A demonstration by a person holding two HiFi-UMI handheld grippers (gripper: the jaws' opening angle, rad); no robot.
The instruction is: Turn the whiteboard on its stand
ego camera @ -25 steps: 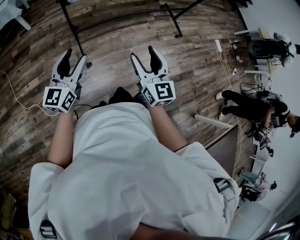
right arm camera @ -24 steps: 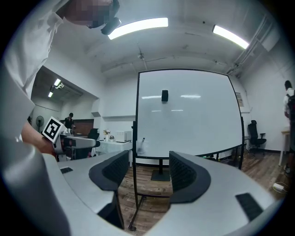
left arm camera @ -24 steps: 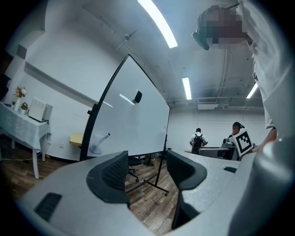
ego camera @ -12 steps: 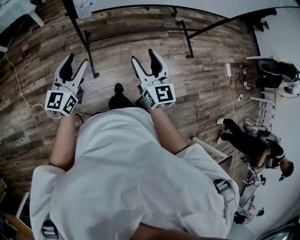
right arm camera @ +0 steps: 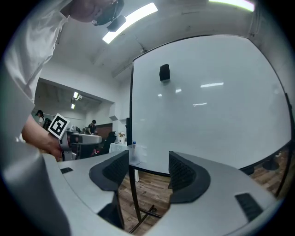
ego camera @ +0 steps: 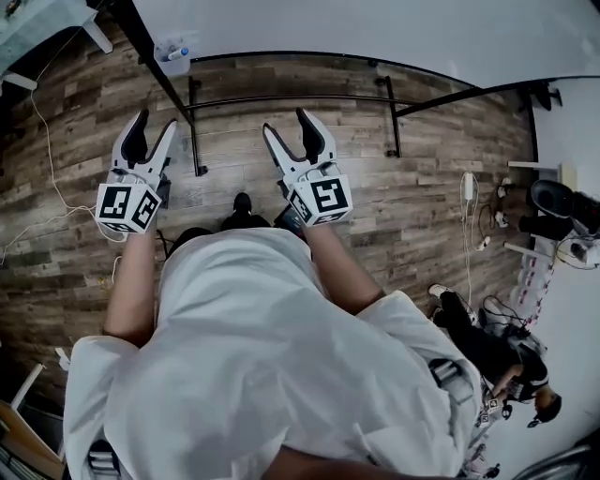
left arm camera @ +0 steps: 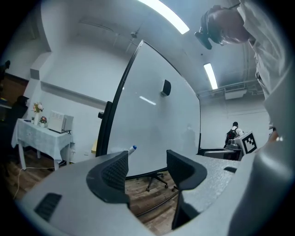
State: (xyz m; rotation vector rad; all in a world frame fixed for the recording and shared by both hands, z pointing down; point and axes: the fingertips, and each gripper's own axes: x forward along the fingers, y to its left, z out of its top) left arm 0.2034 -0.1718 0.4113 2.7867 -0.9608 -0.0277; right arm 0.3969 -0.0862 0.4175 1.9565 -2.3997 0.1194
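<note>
Left claw: the left gripper [ego camera: 155, 122], grey with black pads and a marker cube at its rear, is held out in front of the person; jaws stand apart, with only floor and board seen through the gap.
Right claw: the right gripper [ego camera: 285, 122], same make, is level with the left and near it; jaws apart, nothing clamped.
Task thing: the large white whiteboard in a black frame [ego camera: 375, 28] stands ahead of both grippers, apart from them, and neither touches it.
Stand: the black tubular stand rails [ego camera: 281, 98] run across the floor under the board.
Board face: a small black block [right arm camera: 164, 72] sits high on the white surface.
Board's lower edge: a marker with a blue cap [left arm camera: 132, 149] pokes up just beyond the left jaw.
Ground: brown wood-plank floor [ego camera: 422, 187].
Surroundings: a table under a white cloth [left arm camera: 41, 133] stands left of the board, and a seated person in dark clothes [ego camera: 497, 347] is off to the right, well apart.
</note>
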